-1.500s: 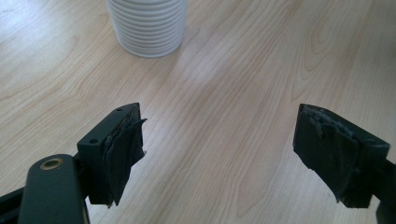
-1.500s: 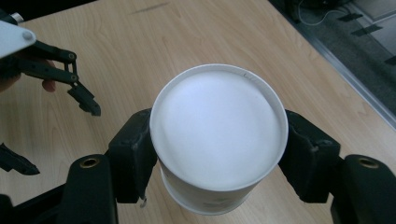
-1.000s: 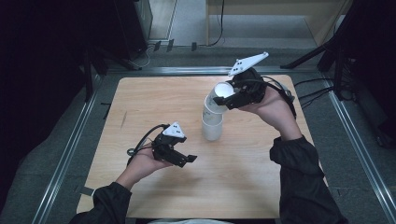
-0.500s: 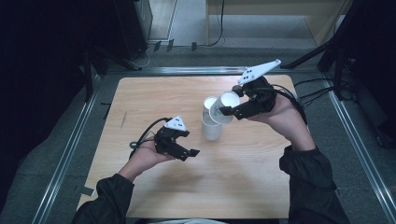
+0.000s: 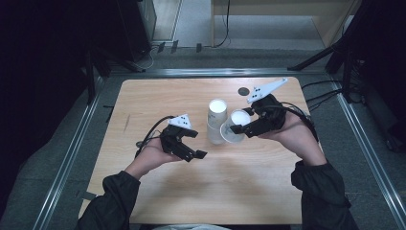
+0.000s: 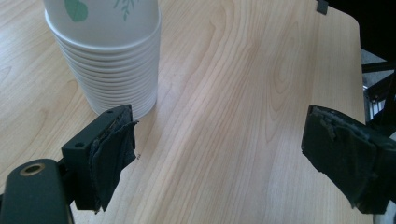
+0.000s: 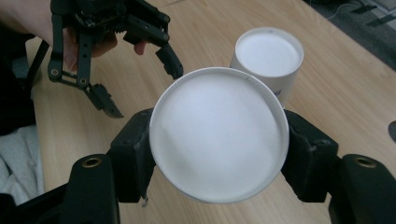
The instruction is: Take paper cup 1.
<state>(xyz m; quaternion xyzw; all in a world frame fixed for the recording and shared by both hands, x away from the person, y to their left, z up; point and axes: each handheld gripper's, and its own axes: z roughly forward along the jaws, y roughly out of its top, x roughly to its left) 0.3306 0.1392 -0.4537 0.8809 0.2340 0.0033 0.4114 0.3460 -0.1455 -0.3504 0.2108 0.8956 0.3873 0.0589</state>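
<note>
While right tool [image 7: 217, 154] grips cup [image 7: 218, 135] (tilted), stack [image 5: 216, 122] stands beside.

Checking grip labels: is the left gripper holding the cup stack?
No: the left gripper stands open over bare table, beside the cup stack.

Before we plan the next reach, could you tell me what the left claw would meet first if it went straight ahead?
Probably nothing: the left claw aims past the cup stack, over bare table, though depth is uncertain.

My left tool view cuts the cup stack [image 6: 109, 51] off at the top; the held cup [image 7: 218, 133] hides my right tool's pads.
</note>
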